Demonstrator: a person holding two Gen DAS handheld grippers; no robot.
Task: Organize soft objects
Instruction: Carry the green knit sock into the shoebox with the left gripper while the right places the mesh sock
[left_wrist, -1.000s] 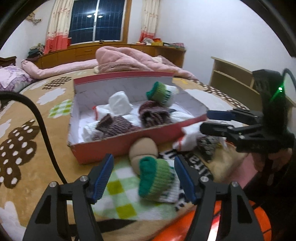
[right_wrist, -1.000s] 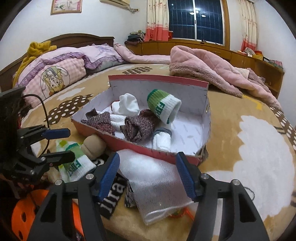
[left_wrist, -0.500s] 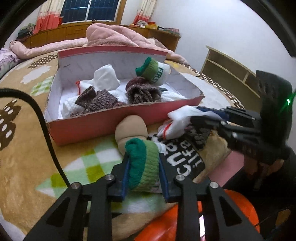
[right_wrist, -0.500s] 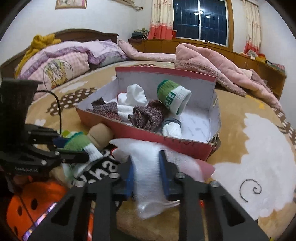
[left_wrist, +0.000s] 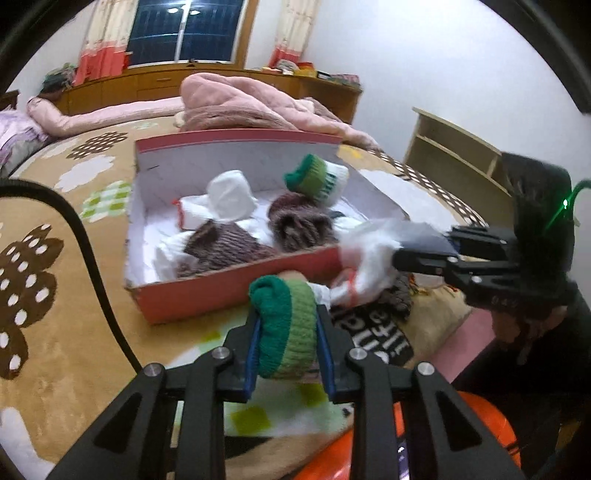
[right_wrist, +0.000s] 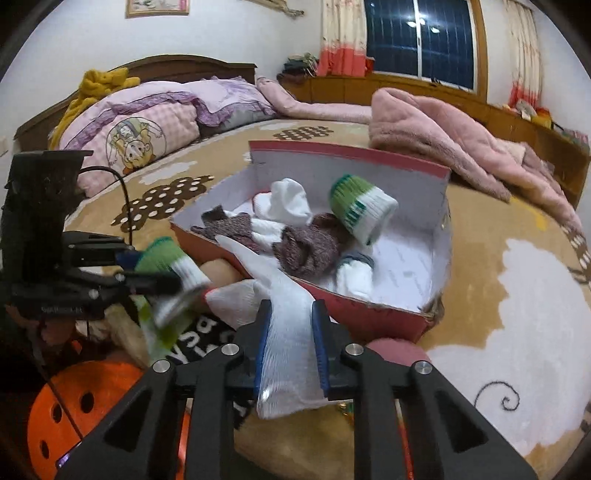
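Note:
My left gripper is shut on a green-cuffed rolled sock and holds it lifted just in front of the red cardboard box. My right gripper is shut on a white sock and holds it raised at the box's near wall. The box holds rolled socks: a white one, a green-and-white one and brown knitted ones. Each gripper shows in the other's view, the right one with the white sock, the left one with the green sock.
The box lies on a tan patterned bedspread. A beige sock, a black printed cloth and a brown knit piece lie before the box. A pink blanket is heaped behind it. An orange object sits below the bed edge.
Both grippers closed, the left on the green sock, the right on the white sock, and have lifted them off the bedspread toward the box.

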